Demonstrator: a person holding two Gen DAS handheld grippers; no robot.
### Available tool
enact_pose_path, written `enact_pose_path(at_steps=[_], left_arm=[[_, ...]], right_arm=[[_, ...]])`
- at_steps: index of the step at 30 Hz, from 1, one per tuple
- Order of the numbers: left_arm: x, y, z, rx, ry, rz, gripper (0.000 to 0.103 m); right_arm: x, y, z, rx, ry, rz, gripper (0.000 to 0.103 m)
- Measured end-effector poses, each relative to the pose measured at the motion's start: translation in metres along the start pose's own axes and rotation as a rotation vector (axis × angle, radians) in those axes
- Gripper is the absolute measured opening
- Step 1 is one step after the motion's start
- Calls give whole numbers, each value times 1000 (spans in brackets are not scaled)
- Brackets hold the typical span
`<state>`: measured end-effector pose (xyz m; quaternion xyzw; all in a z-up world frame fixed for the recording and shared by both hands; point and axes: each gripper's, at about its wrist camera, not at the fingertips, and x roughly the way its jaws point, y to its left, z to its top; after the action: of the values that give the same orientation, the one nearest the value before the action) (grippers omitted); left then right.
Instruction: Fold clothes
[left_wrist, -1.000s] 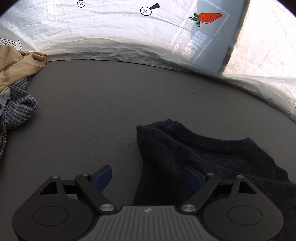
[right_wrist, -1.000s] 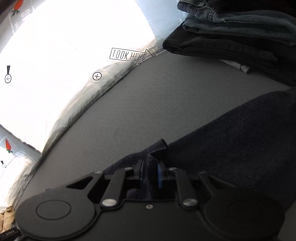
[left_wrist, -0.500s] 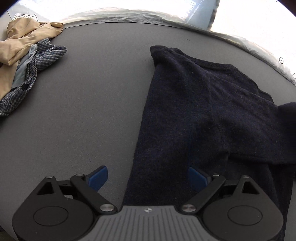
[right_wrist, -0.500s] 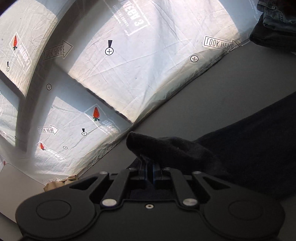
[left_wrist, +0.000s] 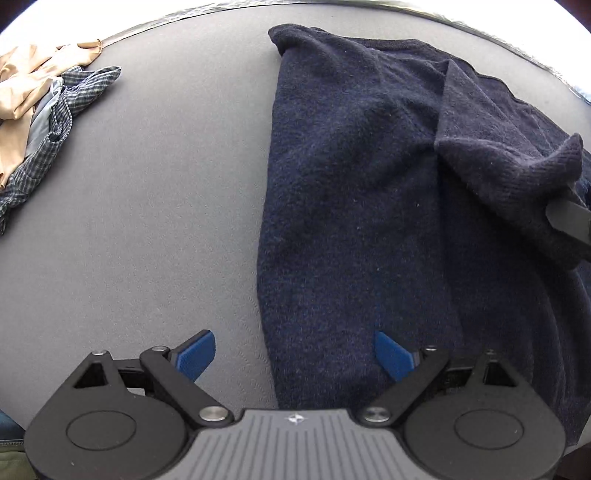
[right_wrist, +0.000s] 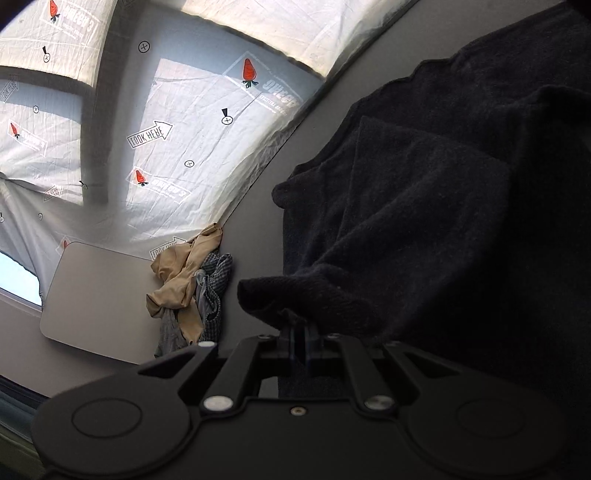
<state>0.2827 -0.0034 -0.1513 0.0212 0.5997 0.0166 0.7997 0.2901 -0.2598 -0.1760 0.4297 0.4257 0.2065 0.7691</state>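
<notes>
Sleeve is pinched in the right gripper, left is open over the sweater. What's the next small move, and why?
Probably carry the sleeve cuff further across the navy sweater and lay it down flat. The right gripper is shut on the cuff, lifted off the body, while the left gripper is open above the sweater's near edge, holding nothing.

Left gripper (left_wrist: 293, 354) over a navy sweater (left_wrist: 354, 206) on a grey table (left_wrist: 147, 206).
Its blue pads (left_wrist: 197, 354) stand wide apart, one above bare table, the other above the sweater's left edge, gripping nothing. At right, a sleeve (left_wrist: 517, 162) is lifted and folded across the body, its cuff by a black gripper part (left_wrist: 569, 218). A tan and checked clothes heap (left_wrist: 40, 110) lies far left.
</notes>
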Motion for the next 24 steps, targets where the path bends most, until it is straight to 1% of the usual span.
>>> enact_pose_path(at_steps=[5,12,19,24], left_arm=[[-5,5,-19,1,-5,-21,94],[-12,13,-34,3,-5,-47,95],[-16,16,-44,13,6,-51,96],[-17,19,-52,13,29,-48,96]], right_arm=[[1,2,-26,21,50,16,6],[2,4,-50,40,106,35,6],[3,6,-65,32,130,27,6],[8,3,-76,39,162,-4,6]])
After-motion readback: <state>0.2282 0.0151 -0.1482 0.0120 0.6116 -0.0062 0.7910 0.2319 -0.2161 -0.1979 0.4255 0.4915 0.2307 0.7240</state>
